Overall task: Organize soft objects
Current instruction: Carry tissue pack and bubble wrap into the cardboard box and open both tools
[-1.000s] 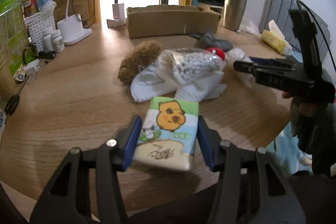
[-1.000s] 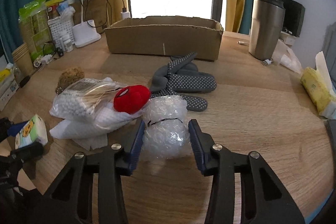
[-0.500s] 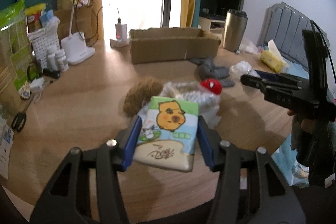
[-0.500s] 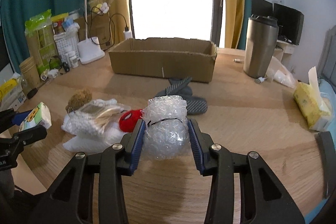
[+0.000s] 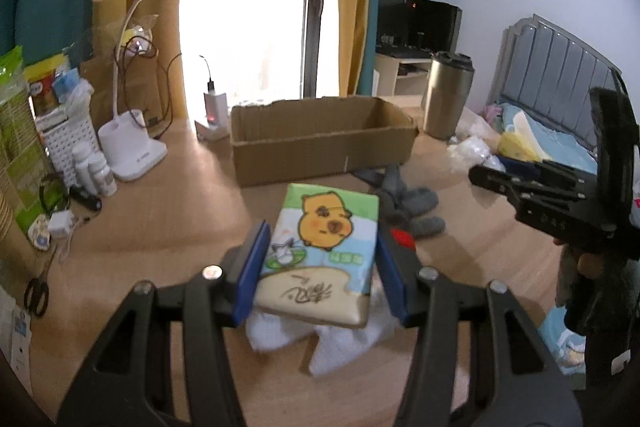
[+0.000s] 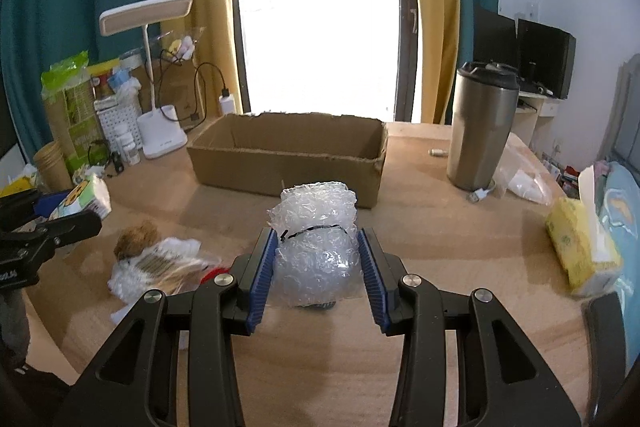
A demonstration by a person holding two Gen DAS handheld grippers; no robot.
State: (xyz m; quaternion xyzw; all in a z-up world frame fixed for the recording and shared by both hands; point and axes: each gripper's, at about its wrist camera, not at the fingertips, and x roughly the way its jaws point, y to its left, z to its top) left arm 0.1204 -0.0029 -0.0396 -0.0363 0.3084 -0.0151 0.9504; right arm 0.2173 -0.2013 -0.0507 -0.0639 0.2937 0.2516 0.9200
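One cardboard box point(image 6: 288, 155) sits open at mid-frame on the wooden table point(image 6: 460, 227). Below it, the right gripper point(image 6: 316, 263) clamps one bubble wrap bundle point(image 6: 316, 247), jaws fairly narrow. The left gripper point(image 5: 320, 263) squeezes one tissue pack point(image 5: 324, 251) printed with a cartoon capybara; its handwritten script is unreadable.

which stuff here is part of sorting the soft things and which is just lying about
Job:
tissue pack, held in left gripper
bubble wrap bundle, held in right gripper
cardboard box
grey slippers
brown plush

Lying about:
desk lamp
steel tumbler
scissors
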